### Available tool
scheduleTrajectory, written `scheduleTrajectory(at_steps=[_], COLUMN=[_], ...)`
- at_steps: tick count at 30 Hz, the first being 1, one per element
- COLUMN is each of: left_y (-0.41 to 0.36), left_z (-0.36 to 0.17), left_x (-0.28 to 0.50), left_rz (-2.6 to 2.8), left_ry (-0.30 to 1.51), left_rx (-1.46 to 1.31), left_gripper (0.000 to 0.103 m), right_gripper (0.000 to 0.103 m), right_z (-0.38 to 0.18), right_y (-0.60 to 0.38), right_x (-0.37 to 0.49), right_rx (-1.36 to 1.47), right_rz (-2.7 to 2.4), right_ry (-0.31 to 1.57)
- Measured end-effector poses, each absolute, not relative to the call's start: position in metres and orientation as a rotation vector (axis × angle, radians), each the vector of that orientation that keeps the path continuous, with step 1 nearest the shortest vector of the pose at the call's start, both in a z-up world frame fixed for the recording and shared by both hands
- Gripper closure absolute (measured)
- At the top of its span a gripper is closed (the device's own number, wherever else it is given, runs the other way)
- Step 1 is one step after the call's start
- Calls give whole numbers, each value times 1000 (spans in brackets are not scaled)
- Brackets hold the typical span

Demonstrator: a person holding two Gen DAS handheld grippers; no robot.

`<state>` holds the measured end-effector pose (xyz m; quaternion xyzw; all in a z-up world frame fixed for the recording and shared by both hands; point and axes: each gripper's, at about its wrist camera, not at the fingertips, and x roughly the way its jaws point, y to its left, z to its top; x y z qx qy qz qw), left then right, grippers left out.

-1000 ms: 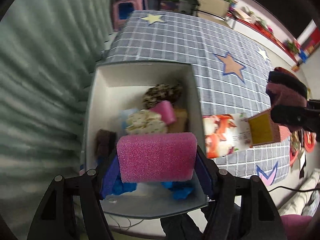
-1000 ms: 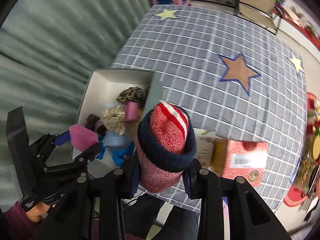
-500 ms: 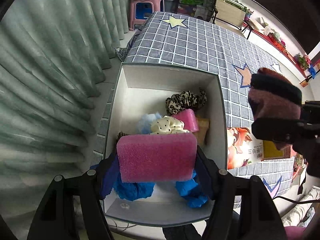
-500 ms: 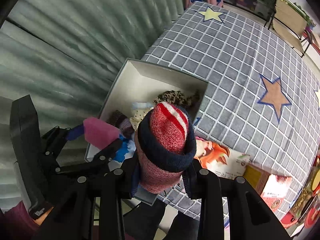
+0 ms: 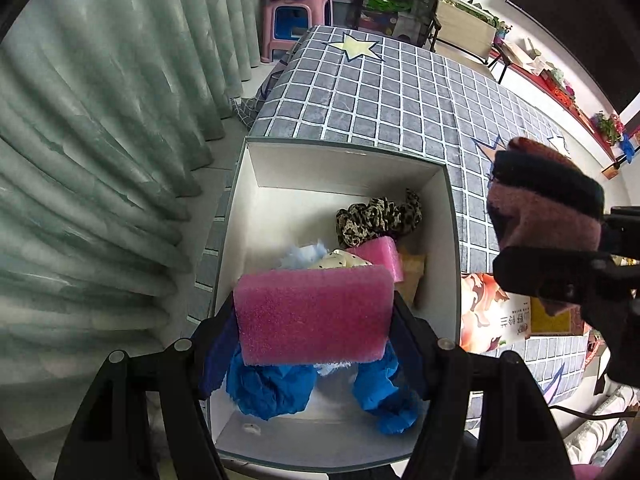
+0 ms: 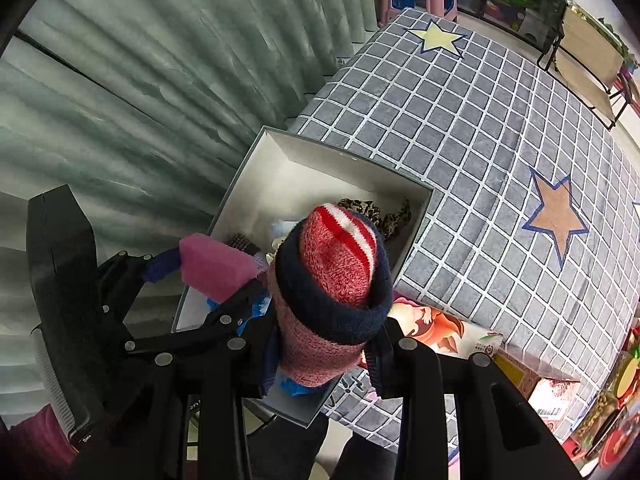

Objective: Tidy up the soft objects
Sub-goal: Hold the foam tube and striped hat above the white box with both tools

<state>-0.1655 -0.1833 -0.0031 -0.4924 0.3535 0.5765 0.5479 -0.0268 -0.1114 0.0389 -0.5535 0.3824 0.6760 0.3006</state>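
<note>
Both tools have swung in over the open white box [image 5: 240,216]: the left tool [image 5: 314,320] clamps the pink foam sponge block [image 5: 314,314], the right tool [image 6: 326,344] the rolled red-and-navy knit sock [image 6: 332,280], both ready to drop.

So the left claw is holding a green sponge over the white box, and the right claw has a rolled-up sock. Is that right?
Nearly. The sponge in the left claw is pink, not green, as the left wrist view shows plainly. The rest stands: it is held over the white box, and the right claw grips a rolled-up sock.
</note>
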Motion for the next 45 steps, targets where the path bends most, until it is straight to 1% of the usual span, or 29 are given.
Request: scheduleTrajectory(at_steps=[23,45], left_y=[-173,-137], left_z=[-14,-52], left_x=[-166,-172], left_rz=[1371,1362], left_ry=[848,910], left_rx=[-1179,-1224], left_gripper=[30,30], right_gripper=[66,66], right_z=[29,-17], right_y=[-100,-64], right_x=[-31,-34], right_rx=[-1489,-1513], right_rz=[1781,1690], right_ry=[1020,1073])
